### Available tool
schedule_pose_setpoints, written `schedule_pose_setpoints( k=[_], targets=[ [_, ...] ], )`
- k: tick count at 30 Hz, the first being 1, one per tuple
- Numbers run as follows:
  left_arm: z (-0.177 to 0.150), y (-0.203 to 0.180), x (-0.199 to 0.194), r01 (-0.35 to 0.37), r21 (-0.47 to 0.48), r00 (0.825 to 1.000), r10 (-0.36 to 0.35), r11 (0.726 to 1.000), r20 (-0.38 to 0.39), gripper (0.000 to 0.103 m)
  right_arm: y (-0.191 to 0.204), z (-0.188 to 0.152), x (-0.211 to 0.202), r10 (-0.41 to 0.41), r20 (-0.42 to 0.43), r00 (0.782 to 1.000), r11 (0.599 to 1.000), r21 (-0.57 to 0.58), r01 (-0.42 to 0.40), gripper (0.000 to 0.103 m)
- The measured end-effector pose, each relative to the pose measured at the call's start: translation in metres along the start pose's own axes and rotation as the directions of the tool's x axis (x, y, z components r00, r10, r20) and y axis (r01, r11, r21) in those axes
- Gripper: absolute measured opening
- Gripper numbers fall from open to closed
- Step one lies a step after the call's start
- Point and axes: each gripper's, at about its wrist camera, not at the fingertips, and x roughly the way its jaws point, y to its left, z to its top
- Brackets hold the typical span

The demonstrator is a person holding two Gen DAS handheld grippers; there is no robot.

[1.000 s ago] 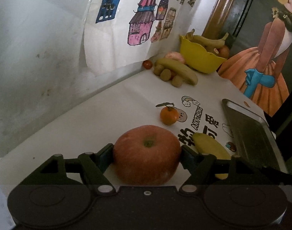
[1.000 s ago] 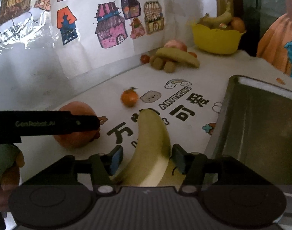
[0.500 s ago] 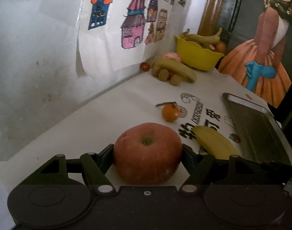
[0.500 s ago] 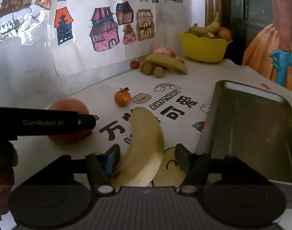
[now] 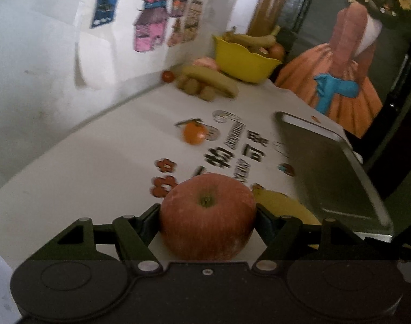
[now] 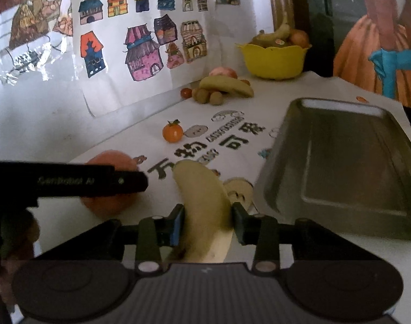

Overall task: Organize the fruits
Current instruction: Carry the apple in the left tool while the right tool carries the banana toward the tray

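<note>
My left gripper point(image 5: 206, 216) is shut on a red apple point(image 5: 206, 216), stem up, held just above the white tablecloth. My right gripper point(image 6: 206, 222) is shut on a yellow banana point(image 6: 202, 199) that points away from me. The apple point(image 6: 111, 162) and the left gripper's black finger point(image 6: 97, 181) show at the left of the right wrist view. The banana point(image 5: 283, 205) lies right of the apple in the left wrist view. A metal tray point(image 6: 340, 156) sits to the right, also in the left wrist view point(image 5: 326, 167).
A small orange point(image 6: 172, 132) lies mid-table, also in the left wrist view point(image 5: 194, 133). At the far wall are a banana point(image 6: 227, 85), small brown fruits point(image 6: 208, 97), a tomato point(image 6: 186, 92) and a yellow fruit bowl point(image 6: 273, 59). Wall with drawings on the left.
Both grippers have lifted and shifted towards the tray. The right gripper's fingers have closed onto the banana. The apple stays gripped in the left gripper.
</note>
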Motion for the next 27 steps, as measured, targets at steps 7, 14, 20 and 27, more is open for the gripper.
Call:
schedule_pose_setpoints(
  k=[7,14,20,27],
  targets=[
    [-0.006,-0.024,0.001,0.052,0.034,0.999,-0.052,0.998,0.000,0.073,-0.015,-0.016,-0.033,-0.068,0.023,0.997,0.997,-0.021,0.068,0.041],
    [-0.007,-0.038,0.003,0.066,0.057,0.998,-0.065,0.996,-0.009,0.073,-0.025,-0.026,-0.048,-0.079,0.030,0.996,0.997,-0.006,0.080,0.041],
    [0.001,-0.042,-0.001,0.059,0.067,0.998,-0.060,0.996,0.017,0.073,-0.027,-0.027,-0.063,-0.073,0.075,0.995,0.997,-0.011,0.074,0.041],
    [0.020,-0.051,0.001,0.060,0.081,0.996,-0.064,0.995,0.054,0.073,-0.031,-0.018,-0.074,-0.084,0.129,0.988,0.996,-0.009,0.086,0.041]
  ],
)
